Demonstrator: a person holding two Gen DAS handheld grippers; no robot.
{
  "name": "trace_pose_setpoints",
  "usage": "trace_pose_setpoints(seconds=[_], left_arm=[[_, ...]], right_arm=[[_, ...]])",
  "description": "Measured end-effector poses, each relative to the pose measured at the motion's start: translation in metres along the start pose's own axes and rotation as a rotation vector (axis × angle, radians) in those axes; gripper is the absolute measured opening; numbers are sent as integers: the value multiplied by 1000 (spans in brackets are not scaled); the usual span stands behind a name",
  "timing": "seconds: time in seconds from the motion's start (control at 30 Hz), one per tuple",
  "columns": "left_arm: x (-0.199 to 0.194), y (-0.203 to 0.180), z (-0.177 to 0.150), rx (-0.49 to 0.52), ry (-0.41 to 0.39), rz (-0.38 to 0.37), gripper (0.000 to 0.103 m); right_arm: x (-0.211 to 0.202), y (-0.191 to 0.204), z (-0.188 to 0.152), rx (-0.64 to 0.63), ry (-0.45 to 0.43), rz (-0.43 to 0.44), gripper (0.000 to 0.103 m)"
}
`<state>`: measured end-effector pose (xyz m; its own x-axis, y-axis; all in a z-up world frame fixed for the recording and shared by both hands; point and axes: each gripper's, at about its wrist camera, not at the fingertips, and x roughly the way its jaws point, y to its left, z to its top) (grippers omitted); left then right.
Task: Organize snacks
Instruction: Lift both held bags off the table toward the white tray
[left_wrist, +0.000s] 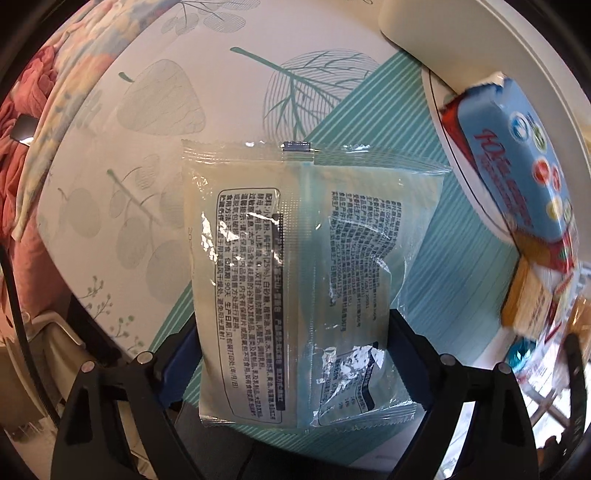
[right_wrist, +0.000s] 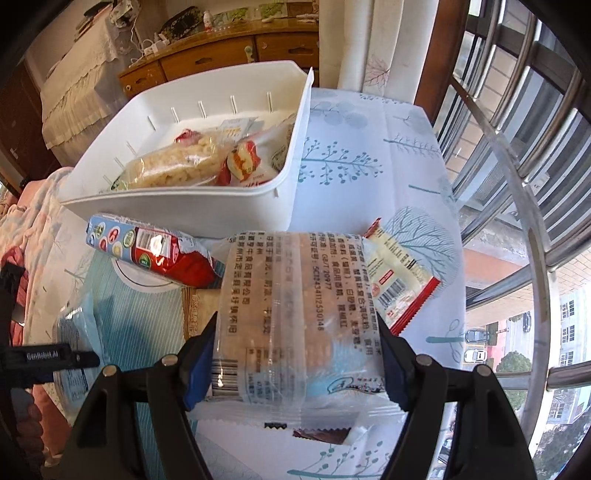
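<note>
My left gripper (left_wrist: 291, 343) points straight down at the table, and its blue pads (left_wrist: 184, 354) press both edges of a pale printed snack packet (left_wrist: 295, 258). My right gripper (right_wrist: 295, 354) is shut on a clear packet of pale crackers (right_wrist: 295, 314), held above the table. Behind it stands a white bin (right_wrist: 184, 199) with several snack bags inside. A blue and red packet (right_wrist: 155, 251) lies in front of the bin on a white plate (right_wrist: 136, 280); the left wrist view shows this packet (left_wrist: 517, 166) at the right edge.
A red-edged packet (right_wrist: 402, 273) lies on the leaf-print tablecloth (right_wrist: 351, 147) to the right. A brownish packet (left_wrist: 528, 299) lies near the plate. The window railing (right_wrist: 517, 147) runs close on the right, flowered bedding (left_wrist: 33, 110) on the left. The left gripper's casing (right_wrist: 51, 360) shows at the left.
</note>
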<state>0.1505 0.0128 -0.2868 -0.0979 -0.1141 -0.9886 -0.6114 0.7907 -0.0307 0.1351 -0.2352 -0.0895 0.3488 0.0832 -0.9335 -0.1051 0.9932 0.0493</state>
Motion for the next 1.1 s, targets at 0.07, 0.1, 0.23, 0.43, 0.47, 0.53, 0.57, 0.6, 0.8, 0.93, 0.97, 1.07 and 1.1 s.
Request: trace_pose_setpoints(seconds=[0.07,0.1,0.23,0.43,0.47,0.53,0.57,0.6,0.8,0.93,0.97,1.07,1.1], left_arm=[[-7,-1,-1,11,-1,-6,91],[-14,0,-1,19,-7,-9,91],[-41,2,5,52,-30,-14,91],[-91,-15,5,163,-75,-6,91],[-100,-19,6,185,-83,-7,91],[-118,-26,5,230,-102,-7,91],[-128,-27,6,253,-114,-8,91],[-135,-29,7,275,-125,-11,91],[-186,-51,20,408,-202,-36,91],[-213,-62,30,479,-254,-62,91],[-221,-66,35,500,-275,-70,91],[-235,-74,46,536,-303,-81,91],[-239,-76,51,547,-298,-89,91]], right_arm=[[-7,-2,2,17,-17,2,75],[-11,-3,2,24,-25,2,75],[-25,-6,6,50,-69,3,75],[-47,-4,15,64,-146,-3,75],[-50,-3,16,68,-156,-3,75],[-58,-2,20,76,-179,-2,75],[-62,-1,23,79,-192,0,75],[-67,0,25,81,-210,0,75],[-87,12,39,86,-290,-10,75],[-97,25,49,81,-342,-17,75],[-98,28,50,79,-351,-22,75],[-101,38,57,86,-378,-19,75],[-102,41,60,88,-388,-17,75]])
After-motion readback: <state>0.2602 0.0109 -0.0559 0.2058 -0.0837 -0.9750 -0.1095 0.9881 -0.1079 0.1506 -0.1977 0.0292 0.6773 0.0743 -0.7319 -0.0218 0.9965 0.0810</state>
